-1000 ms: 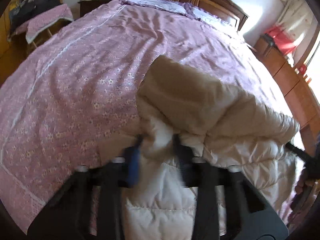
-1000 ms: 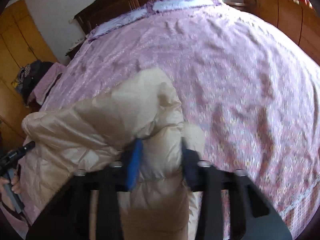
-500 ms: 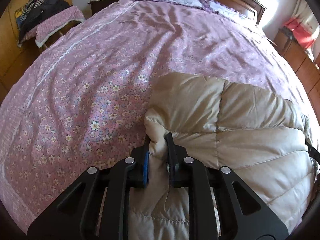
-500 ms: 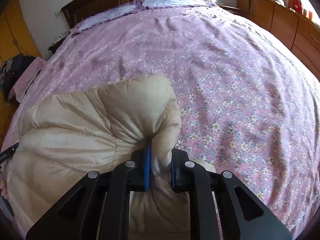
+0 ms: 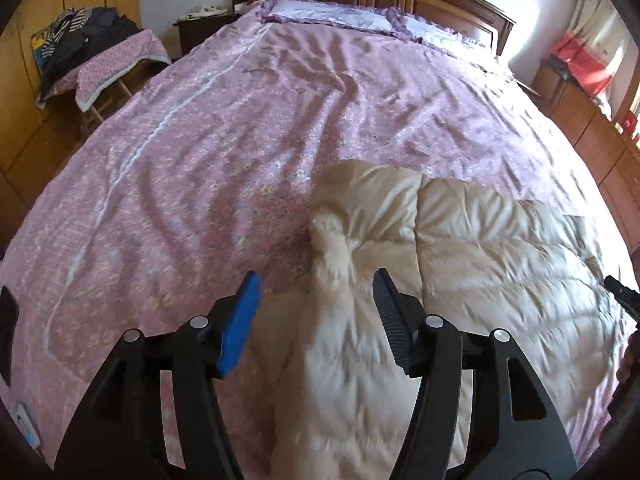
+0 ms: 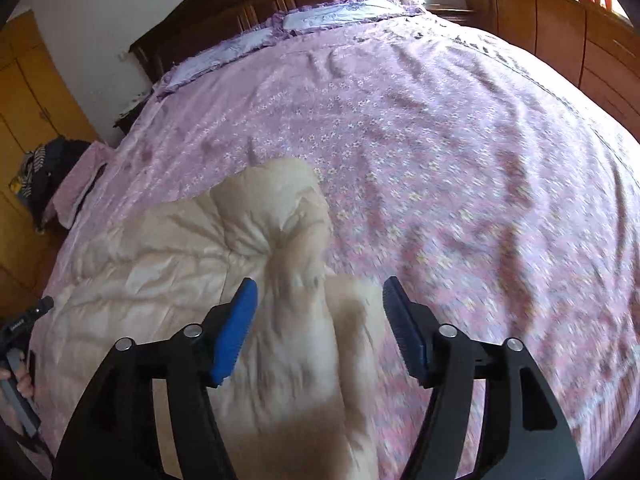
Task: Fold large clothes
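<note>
one cream quilted jacket (image 5: 472, 248) lies folded on the near part of one bed (image 5: 248, 128) under a pink flowered cover, two pillows (image 5: 332, 16) at its head; two grippers in view – the left gripper (image 5: 316, 300) with jaws wide, a bunched fold of the jacket lying loose between them; the right gripper (image 6: 320, 308) with jaws wide too, over the jacket's other end; the jacket's near edge is blurred and cut off below both frames; one heap of dark clothes (image 5: 80, 36) sits beside the bed, hard to make out
</note>
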